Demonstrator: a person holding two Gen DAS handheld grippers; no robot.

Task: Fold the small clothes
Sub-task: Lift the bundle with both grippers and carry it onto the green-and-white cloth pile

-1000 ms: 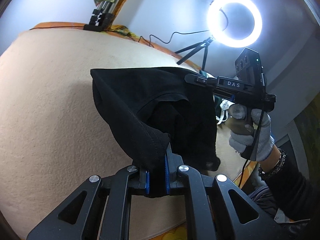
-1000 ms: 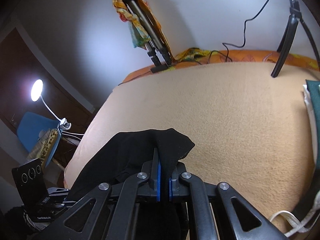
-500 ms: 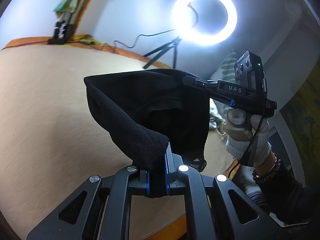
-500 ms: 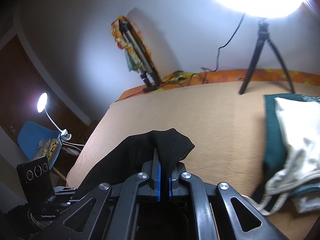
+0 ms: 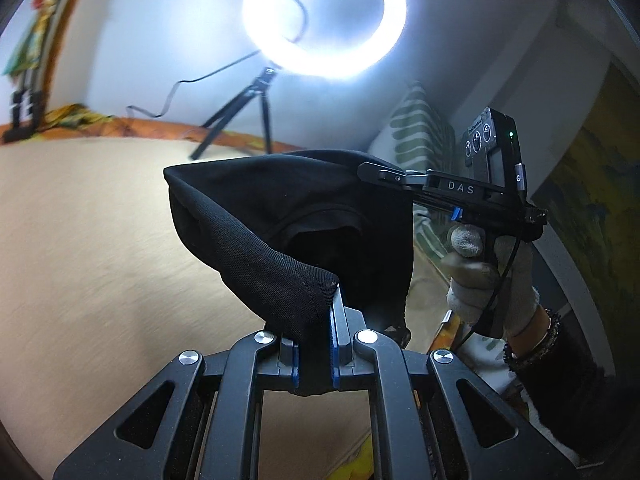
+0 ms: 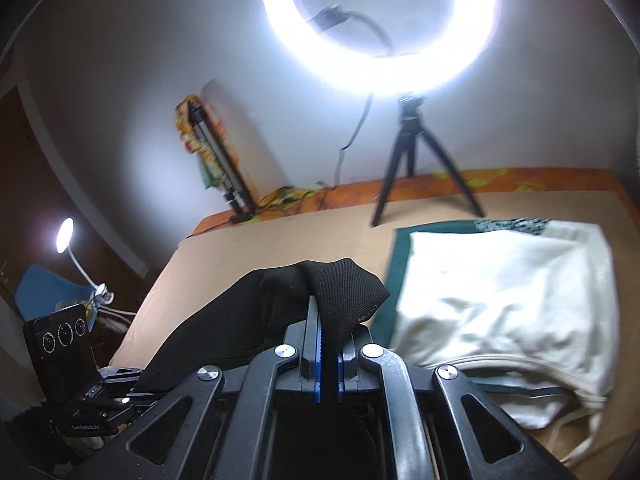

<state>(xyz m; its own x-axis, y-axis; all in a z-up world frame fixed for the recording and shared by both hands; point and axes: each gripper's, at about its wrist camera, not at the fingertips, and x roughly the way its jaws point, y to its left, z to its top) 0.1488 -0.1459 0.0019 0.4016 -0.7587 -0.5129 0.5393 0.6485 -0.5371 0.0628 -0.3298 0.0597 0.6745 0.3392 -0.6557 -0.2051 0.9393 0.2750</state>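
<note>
Black knit garment [image 5: 288, 216] is hanging limp and light — my left gripper [image 5: 314, 354] and right gripper [image 6: 327, 354] are each clamping a corner; hems look grippiest.

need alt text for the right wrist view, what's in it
The right gripper is shut on a corner of a black garment, held above a beige bed. To its right a white garment lies on a dark green cloth, under a lit ring light on a tripod.

Open beige bed surface [image 6: 280, 248] left, white garment [image 6: 500, 300] right, tripod [image 6: 416, 168] behind
</note>
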